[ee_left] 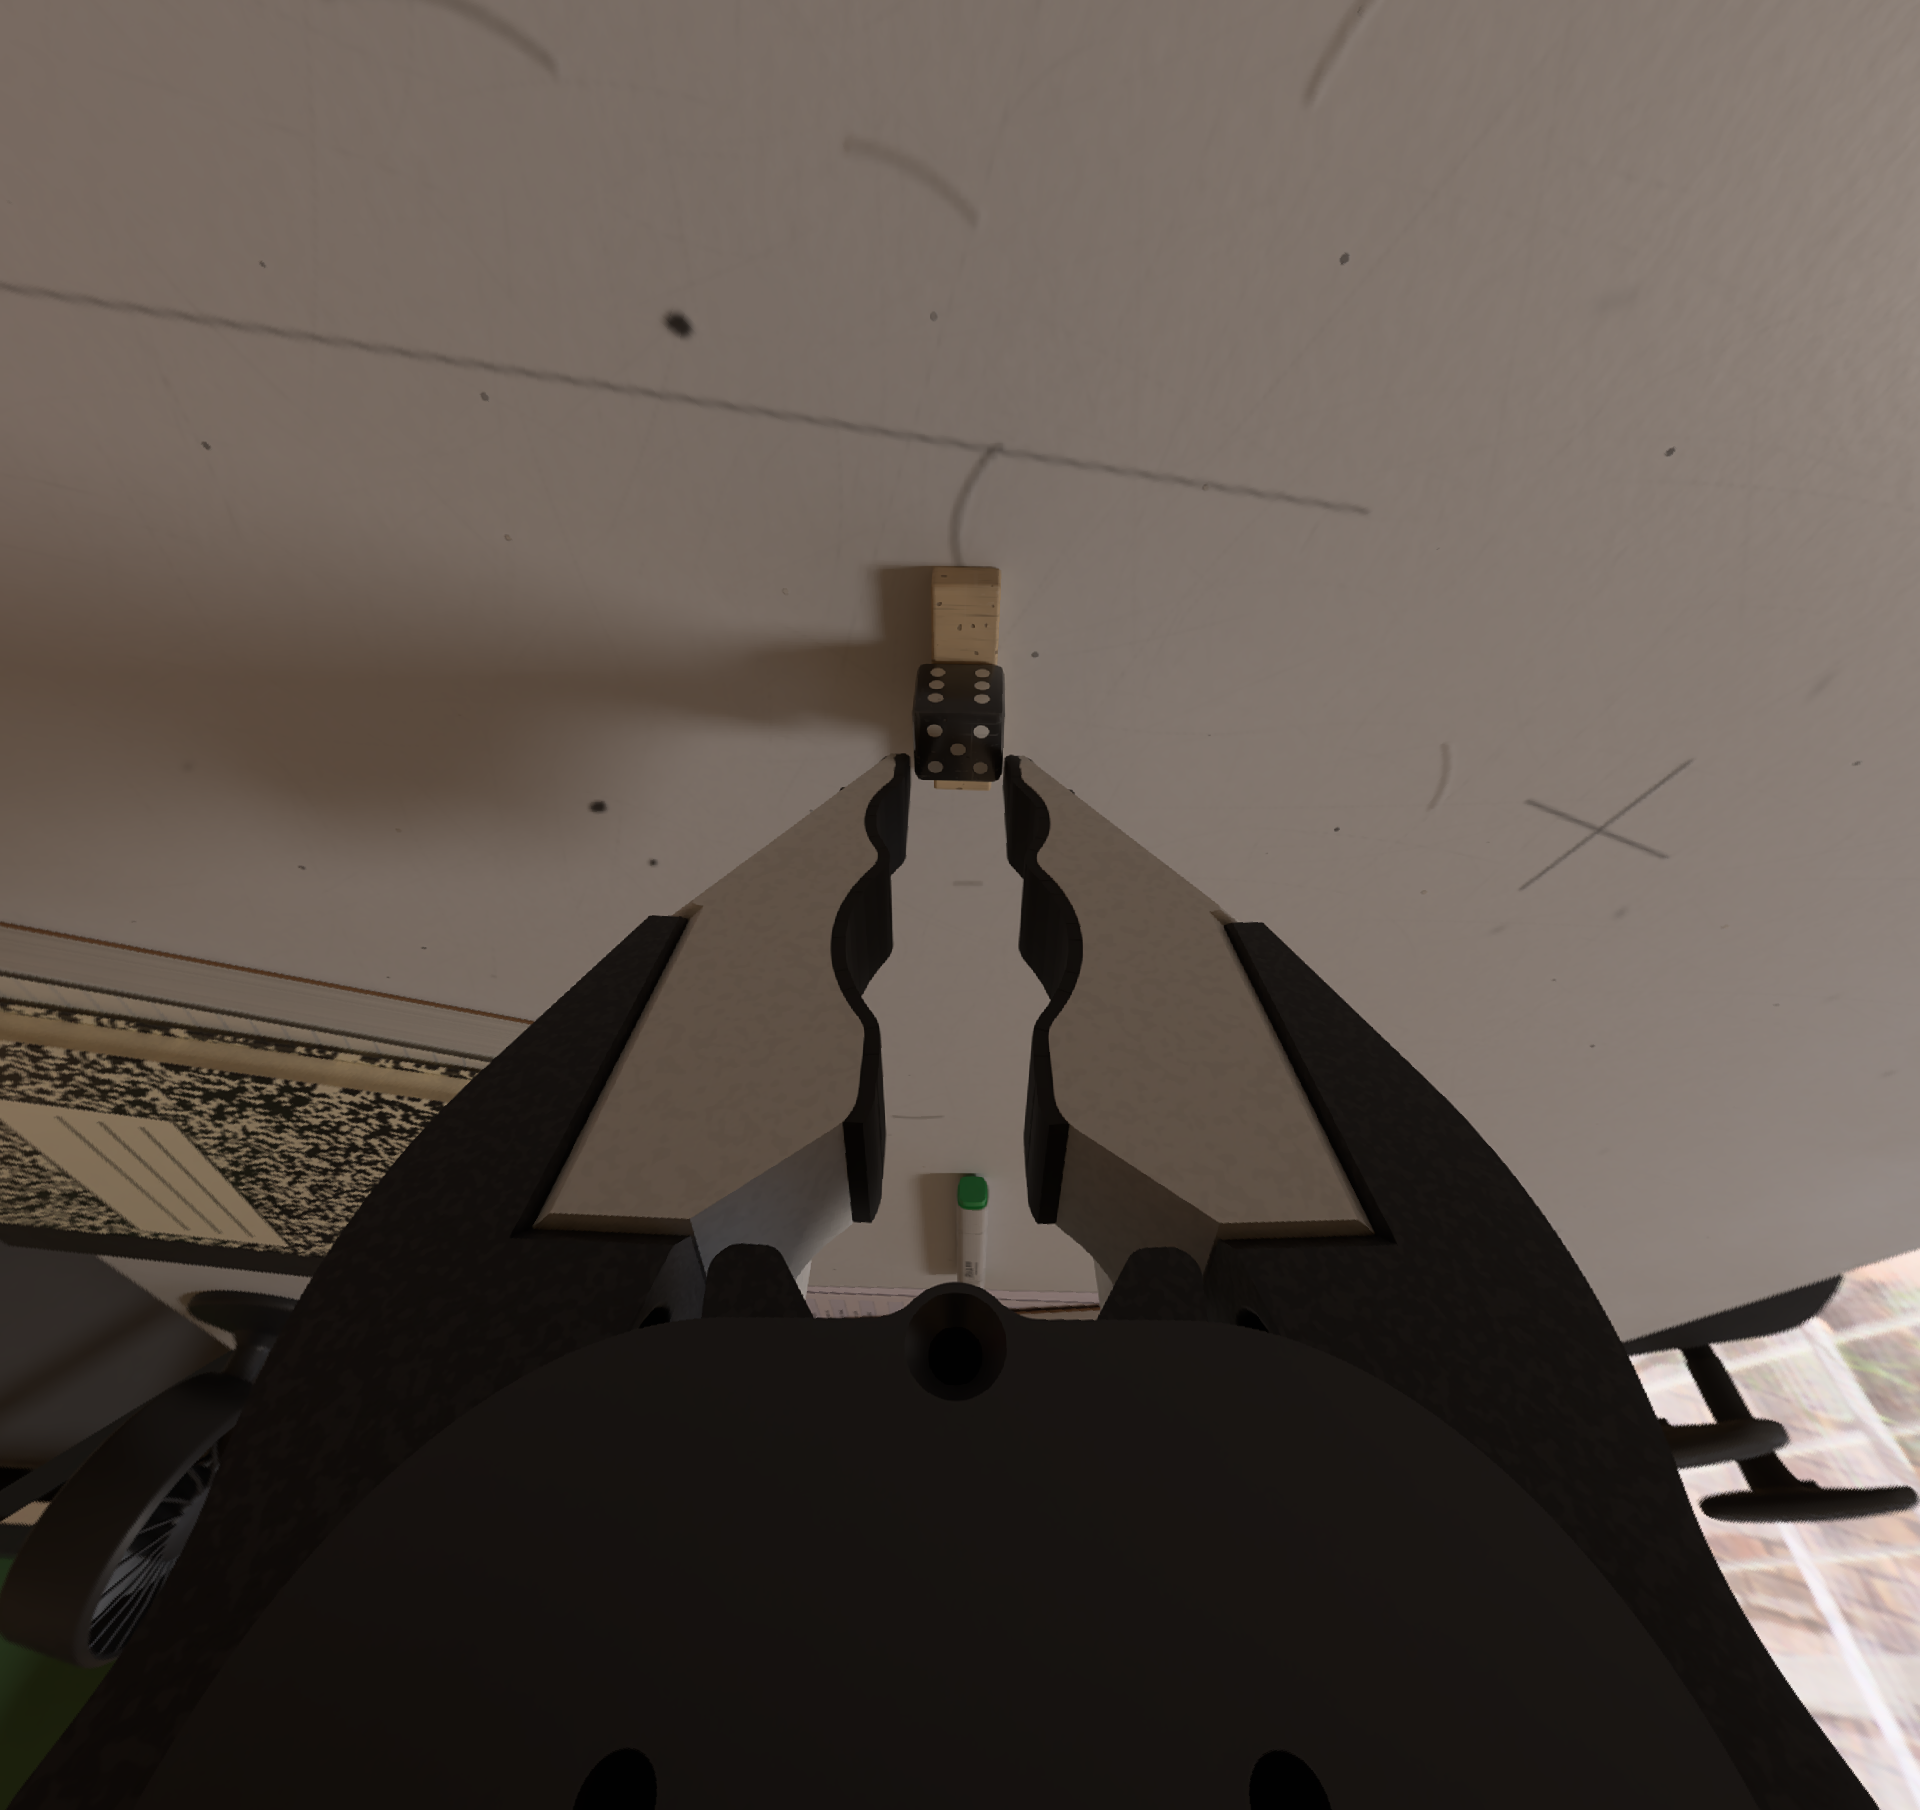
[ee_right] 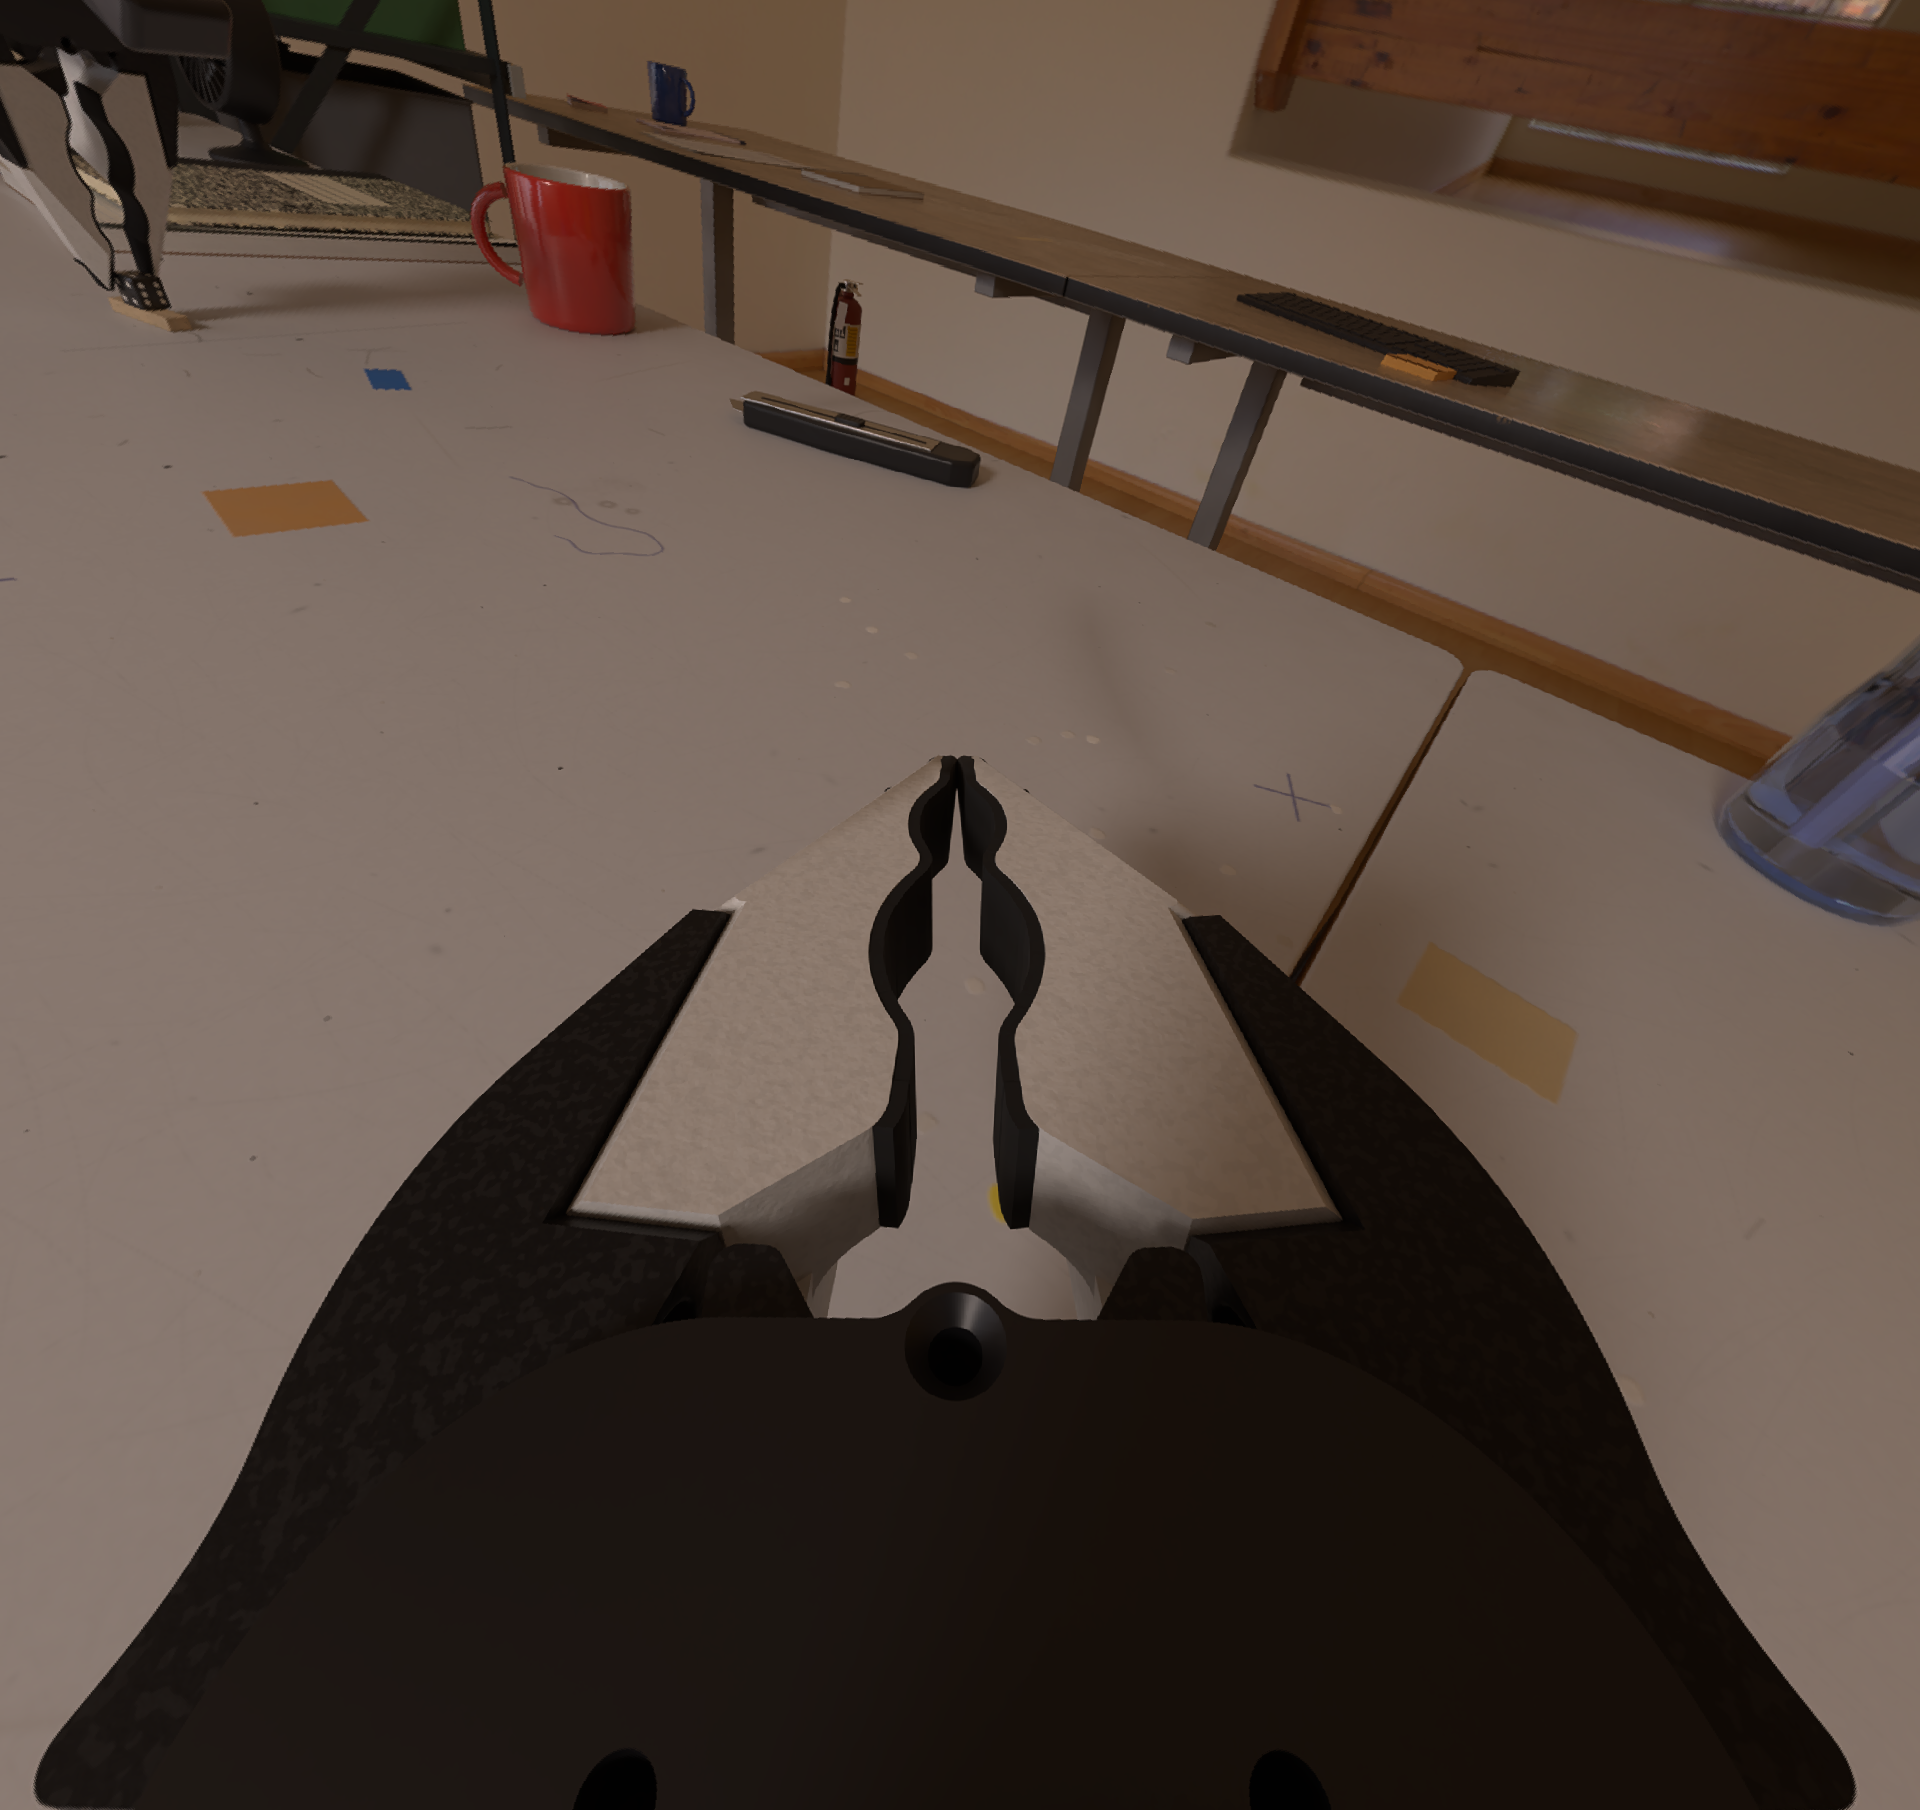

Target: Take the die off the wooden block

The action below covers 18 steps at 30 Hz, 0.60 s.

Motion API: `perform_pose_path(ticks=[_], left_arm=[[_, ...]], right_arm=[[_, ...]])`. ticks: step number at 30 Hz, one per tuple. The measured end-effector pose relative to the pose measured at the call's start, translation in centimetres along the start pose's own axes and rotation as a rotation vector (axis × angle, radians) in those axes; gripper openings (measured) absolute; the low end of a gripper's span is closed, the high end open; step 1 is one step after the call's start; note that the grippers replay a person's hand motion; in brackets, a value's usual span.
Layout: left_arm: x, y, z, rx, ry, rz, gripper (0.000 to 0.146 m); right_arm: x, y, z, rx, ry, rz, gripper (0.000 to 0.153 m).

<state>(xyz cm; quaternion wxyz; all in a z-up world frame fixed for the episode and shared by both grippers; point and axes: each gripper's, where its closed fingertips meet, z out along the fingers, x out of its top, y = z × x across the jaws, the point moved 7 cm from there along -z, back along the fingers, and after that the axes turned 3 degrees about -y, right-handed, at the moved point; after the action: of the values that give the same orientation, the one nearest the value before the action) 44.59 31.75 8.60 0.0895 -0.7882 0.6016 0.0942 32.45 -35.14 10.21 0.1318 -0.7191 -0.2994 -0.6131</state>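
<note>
A black die (ee_left: pixel 958 721) with white pips sits on the near end of a small pale wooden block (ee_left: pixel 966 612) on the grey table. My left gripper (ee_left: pixel 957 771) has narrowed to the die's width. Its fingertips (ee_left: pixel 900 773) press against the die's lower corners, so it is shut on the die. I cannot tell if the die is lifted. The right wrist view shows the die (ee_right: pixel 142 290), the block (ee_right: pixel 156 318) and the left gripper far off at top left. My right gripper (ee_right: pixel 956 761) is shut and empty, low over the table.
A speckled notebook (ee_left: pixel 156 1137) and a green-capped marker (ee_left: pixel 971 1230) lie behind the left gripper. A red mug (ee_right: pixel 577 248) stands near the block. A black utility knife (ee_right: pixel 862 435) lies by the table edge. A clear blue container (ee_right: pixel 1839 825) is at the right.
</note>
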Motion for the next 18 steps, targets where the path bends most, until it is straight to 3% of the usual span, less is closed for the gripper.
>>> perform_pose_path(ticks=[10,18], left_arm=[[-1.1,1.3,-0.9,0.048,0.061,-0.078,0.016],[-1.7,3.9,-7.2,0.16,0.165,-0.097,0.016]], right_arm=[[0.1,0.5,-0.5,-0.009,0.022,0.012,0.0],[0.4,0.5,-0.8,0.003,0.05,0.005,0.0]])
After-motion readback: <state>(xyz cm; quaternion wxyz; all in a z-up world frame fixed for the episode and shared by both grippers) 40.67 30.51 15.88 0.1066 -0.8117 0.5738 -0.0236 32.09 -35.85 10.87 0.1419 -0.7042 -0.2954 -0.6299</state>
